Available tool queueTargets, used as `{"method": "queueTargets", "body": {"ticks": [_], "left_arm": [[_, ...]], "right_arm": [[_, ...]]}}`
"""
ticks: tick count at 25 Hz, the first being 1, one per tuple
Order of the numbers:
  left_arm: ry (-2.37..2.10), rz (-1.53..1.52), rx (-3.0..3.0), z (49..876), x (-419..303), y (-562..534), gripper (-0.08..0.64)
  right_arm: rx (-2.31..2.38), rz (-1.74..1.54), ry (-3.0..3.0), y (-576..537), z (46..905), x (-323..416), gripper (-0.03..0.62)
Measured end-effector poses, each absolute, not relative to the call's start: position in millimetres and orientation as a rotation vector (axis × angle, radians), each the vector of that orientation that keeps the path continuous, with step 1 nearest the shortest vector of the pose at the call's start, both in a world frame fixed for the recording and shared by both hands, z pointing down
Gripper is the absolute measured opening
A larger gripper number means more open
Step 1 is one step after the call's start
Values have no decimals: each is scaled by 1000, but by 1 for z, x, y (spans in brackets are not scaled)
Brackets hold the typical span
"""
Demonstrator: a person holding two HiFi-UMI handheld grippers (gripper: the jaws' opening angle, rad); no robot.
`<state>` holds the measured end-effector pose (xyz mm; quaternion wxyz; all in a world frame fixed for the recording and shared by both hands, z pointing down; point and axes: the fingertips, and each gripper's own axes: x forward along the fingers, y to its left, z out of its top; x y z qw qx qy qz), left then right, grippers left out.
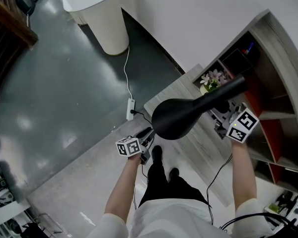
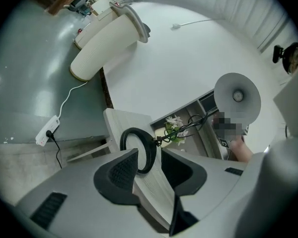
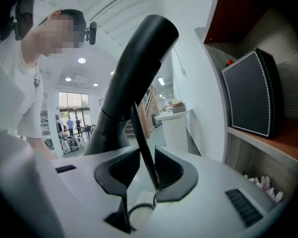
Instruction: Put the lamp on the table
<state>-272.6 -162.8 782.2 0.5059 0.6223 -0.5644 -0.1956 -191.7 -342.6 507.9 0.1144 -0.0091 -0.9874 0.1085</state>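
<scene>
Nearest the lens: my left gripper (image 2: 150,158), jaws drawn narrow onto the black ring (image 2: 137,131) at one end of the lamp (image 1: 208,100). The ring sat between the pads, edge toward the camera.

Right gripper (image 3: 146,160): jaws narrow, on the lamp's thin black stem (image 3: 141,143). The stem lay hard against one pad. The other pad's contact was less plain, but I judged it a grip.

The lamp was in the air, carried between both grippers above the counter (image 1: 176,89). It lay roughly level, with the shade (image 1: 175,119) over the counter's near end and the neck running toward the shelf unit (image 1: 268,108) behind the counter. The shade's pale inside and bulb showed in the left gripper view.

Progress, as I judged it:
- Done: lamp picked up and brought over the counter.
- Left: turn it upright, lower it onto the counter top, open both jaws.
- No part of it touched the counter.

Hard to make out:
- The shade covered the counter surface beneath it, so I could not check the landing spot.
- In the head view the right jaws were hidden behind the lamp's neck.
- I could not tell whether the ring was the lamp's foot.
- A cord ran from the ring toward the flowers (image 2: 175,129) at the counter's far end, and I lost track of it there.
</scene>
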Motion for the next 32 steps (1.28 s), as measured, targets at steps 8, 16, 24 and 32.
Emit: {"method": "queueTargets", "body": {"ticks": [8,16,24,32], "left_arm": [[-1456,-470,1556,739,-260,-153,135],[-1602,-453,1611,672,-226,-117,18],[-1670,-322,1692,612,-171,-85,11],[-1692,-230,1836,535,-116,-51,11]], "right_arm": [[69,313,-2874,-337,506,-150,97],[103,339,-2881,-294,484,-84,45],[76,358,-2874,-239,460,-27,29],[130,415,-2851,-192,453,14,28]]}}
